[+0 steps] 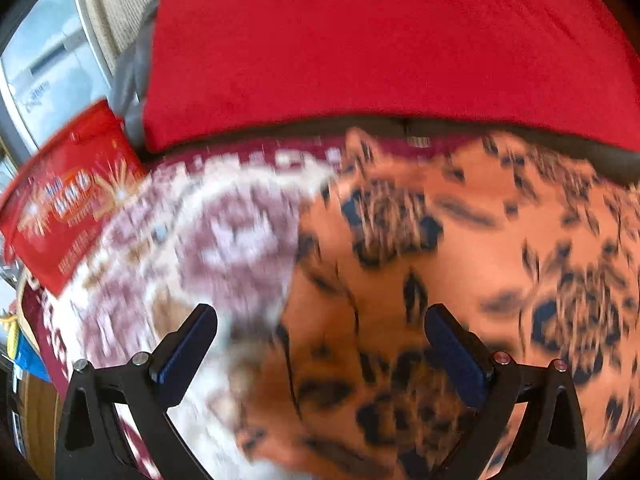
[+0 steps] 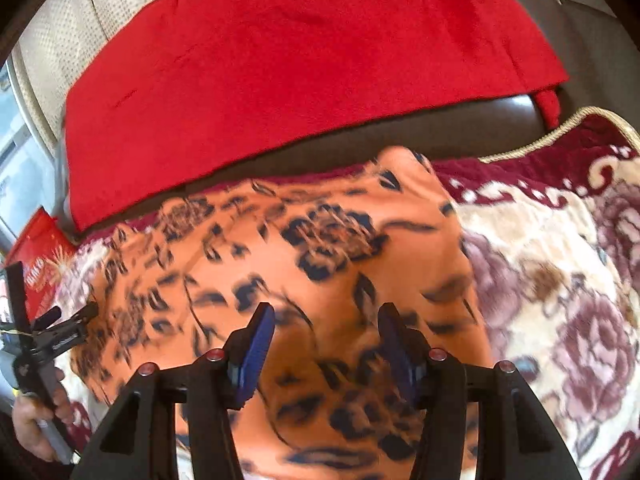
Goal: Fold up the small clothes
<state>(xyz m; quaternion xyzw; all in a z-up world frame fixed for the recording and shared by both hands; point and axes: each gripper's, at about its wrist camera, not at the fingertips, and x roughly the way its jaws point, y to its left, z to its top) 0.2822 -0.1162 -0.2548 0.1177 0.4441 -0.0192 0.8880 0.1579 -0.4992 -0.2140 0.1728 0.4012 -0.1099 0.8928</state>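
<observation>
In the left wrist view, the left hand-held gripper (image 1: 320, 344) hangs with its jaws spread wide and nothing between them, over the left edge of the orange patterned garment (image 1: 460, 264), which lies on a floral blanket (image 1: 208, 240).

In the right wrist view, the right hand-held gripper (image 2: 326, 350) stands parted and empty above the same garment's near part; a red cloth (image 2: 280, 72) lies beyond it.
</observation>
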